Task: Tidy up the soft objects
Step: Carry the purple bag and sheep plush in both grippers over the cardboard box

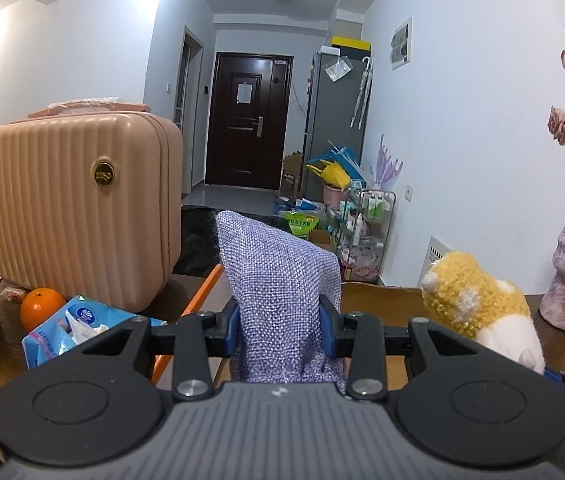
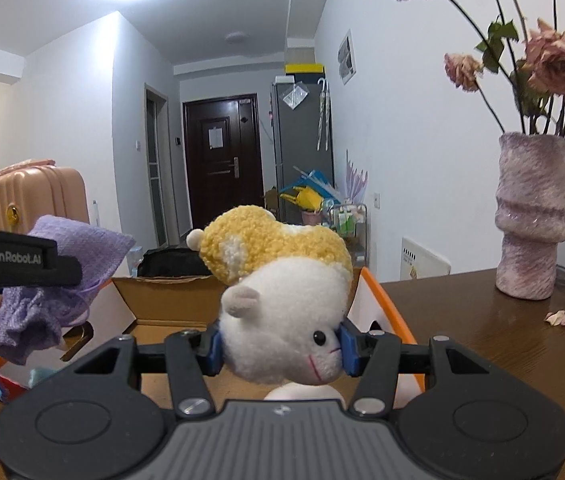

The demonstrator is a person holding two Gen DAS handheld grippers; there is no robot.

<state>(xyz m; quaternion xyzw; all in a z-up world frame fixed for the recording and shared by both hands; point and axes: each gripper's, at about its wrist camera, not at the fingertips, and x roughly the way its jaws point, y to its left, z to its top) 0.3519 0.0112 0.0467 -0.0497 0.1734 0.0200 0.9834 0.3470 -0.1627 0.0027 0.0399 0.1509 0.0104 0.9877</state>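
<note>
The left gripper (image 1: pixel 278 326) is clamped tight on one purple pouch (image 1: pixel 282 296). The right gripper (image 2: pixel 280 346), part open, squeezes one plush hamster (image 2: pixel 282 308) by its head. Both are held up over the open box (image 2: pixel 170 300) near the table's (image 2: pixel 482 340) middle, probably for dropping in together.

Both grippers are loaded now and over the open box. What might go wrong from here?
The plush hamster is pinched only at its head by the right gripper, so the body might swing or slip free. The purple pouch in the left gripper trails a loose cord that may snag the cardboard box. The grippers are close together and may bump.
</note>
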